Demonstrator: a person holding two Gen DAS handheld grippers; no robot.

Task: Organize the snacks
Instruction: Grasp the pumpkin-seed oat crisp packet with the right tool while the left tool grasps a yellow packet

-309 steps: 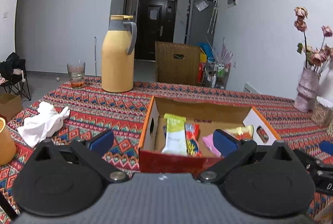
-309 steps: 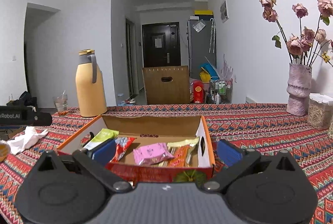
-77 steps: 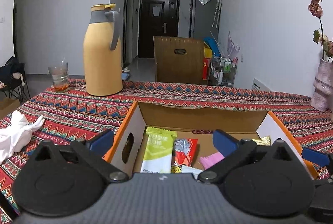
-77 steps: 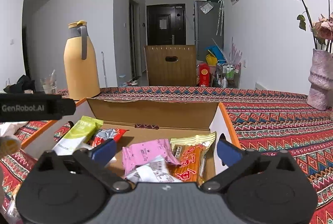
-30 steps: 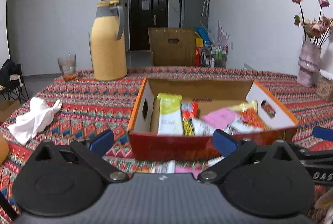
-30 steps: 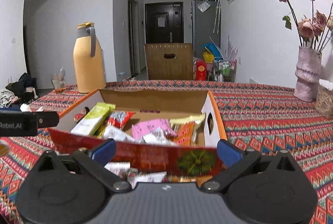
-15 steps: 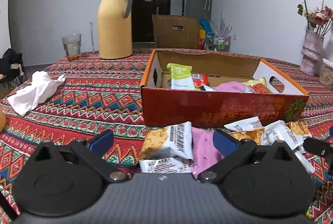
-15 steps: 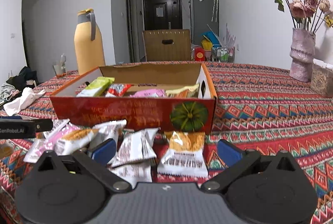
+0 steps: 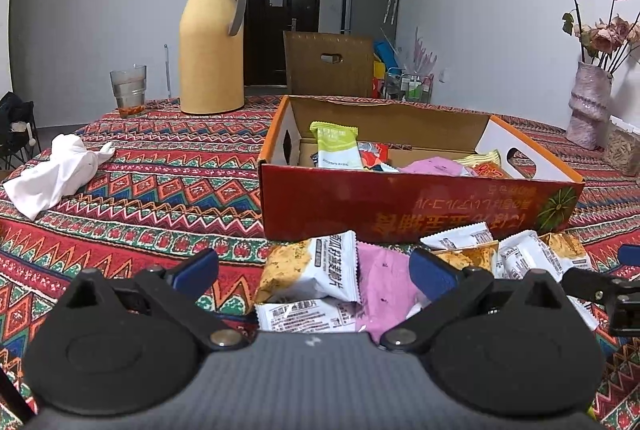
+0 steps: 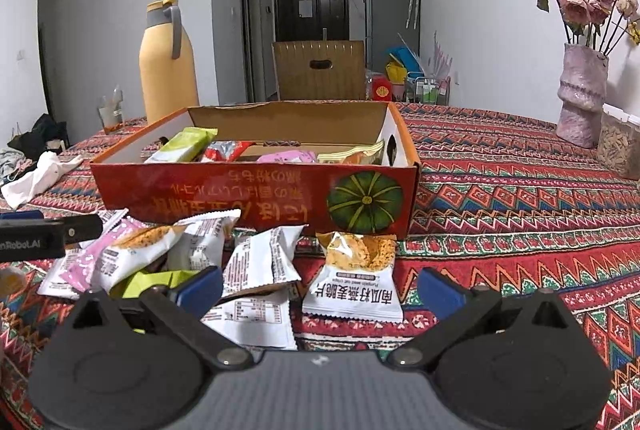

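The counter (image 9: pixel 168 166), wearing a patterned cloth, is carrying an open red box (image 9: pixel 416 206), loose snack packets (image 10: pixel 352 282) lying just before it, a yellow jug (image 9: pixel 212 42), a glass (image 9: pixel 129 90), a white rag (image 9: pixel 56 174) and a vase (image 10: pixel 582 98).

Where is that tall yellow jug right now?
The yellow jug stands upright at the far left of the table, behind the snack box and just right of a drinking glass; the right wrist view shows it there too.
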